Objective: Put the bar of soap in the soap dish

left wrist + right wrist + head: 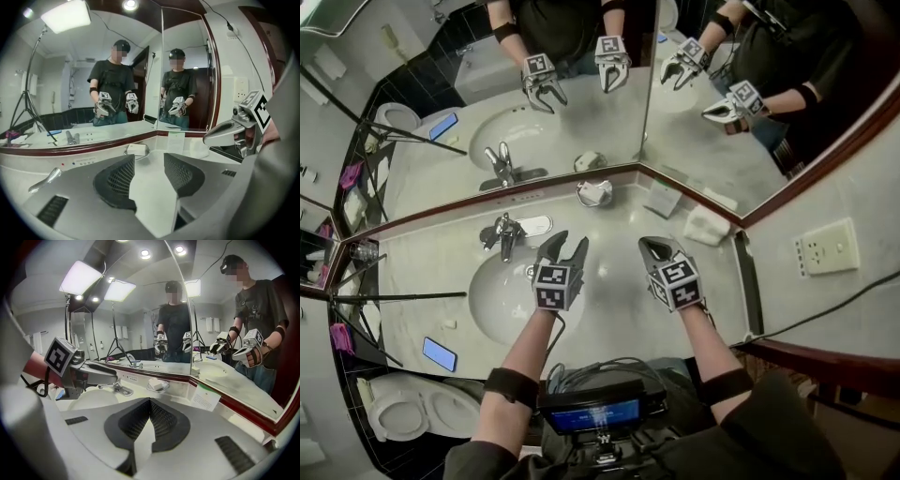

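Over the counter [614, 281], my left gripper [565, 242] points toward twelve o'clock, forearm straight, jaws apart, empty; right gripper [656, 247] at its three o'clock, jaws together.

Soap dish [580, 196], soap [598, 192] seemingly inside; left hand-held gripper [572, 241] near, jaws apart.

Faucet [504, 232] behind basin [492, 314]; blue phone [440, 353] beside basin; folded towel [707, 226] by mirror [694, 122].

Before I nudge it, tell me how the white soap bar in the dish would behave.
The soap bar looks like a solid block, so it is probably stiff. Its flat faces suggest it would slide, not roll. The dish seems small and shallow, so a push may shift both.
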`<state>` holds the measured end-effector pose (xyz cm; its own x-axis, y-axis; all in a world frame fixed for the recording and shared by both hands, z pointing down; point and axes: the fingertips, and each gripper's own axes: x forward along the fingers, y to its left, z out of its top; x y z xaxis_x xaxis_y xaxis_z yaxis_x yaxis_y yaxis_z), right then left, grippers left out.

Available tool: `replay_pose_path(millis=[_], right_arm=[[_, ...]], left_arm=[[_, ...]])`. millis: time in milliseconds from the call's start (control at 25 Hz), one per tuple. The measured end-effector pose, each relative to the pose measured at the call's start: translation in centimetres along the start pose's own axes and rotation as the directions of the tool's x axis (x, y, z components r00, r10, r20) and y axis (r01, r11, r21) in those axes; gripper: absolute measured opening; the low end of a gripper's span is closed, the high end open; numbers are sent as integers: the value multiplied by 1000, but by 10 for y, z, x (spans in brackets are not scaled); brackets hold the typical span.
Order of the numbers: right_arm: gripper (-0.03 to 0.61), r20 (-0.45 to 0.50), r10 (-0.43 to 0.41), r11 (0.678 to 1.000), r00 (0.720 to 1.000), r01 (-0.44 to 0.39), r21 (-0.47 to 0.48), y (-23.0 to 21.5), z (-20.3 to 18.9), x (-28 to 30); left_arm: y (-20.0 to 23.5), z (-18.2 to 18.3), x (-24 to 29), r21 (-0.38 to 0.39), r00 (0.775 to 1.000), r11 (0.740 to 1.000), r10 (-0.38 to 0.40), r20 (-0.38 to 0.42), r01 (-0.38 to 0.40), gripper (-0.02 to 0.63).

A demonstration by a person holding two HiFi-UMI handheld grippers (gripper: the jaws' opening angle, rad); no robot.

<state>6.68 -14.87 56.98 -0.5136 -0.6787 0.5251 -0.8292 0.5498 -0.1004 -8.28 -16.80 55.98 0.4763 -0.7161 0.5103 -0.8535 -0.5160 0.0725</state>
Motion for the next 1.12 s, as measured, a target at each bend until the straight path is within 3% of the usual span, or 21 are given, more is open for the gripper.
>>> replay_pose_path(millis=[200,360,560,1120], right_arm=[[20,-22,-4,1000,1000,4,-21,-3,1,12],[20,-23,-10,1000,1000,9,-13,-10,1,18],[20,-26,-19,1000,999,19,-15,-18,7,23],[20,-54,-36,999,998,36,4,-35,3,32]], left_arm=[[1,12,52,13,996,998,-60,-70,61,368],[12,13,93,15,991,998,-66,-113,68,423],[25,9,132,25,984,997,-69,-167,75,454],[34,-11,185,58,959,996,-54,-277,73,431]])
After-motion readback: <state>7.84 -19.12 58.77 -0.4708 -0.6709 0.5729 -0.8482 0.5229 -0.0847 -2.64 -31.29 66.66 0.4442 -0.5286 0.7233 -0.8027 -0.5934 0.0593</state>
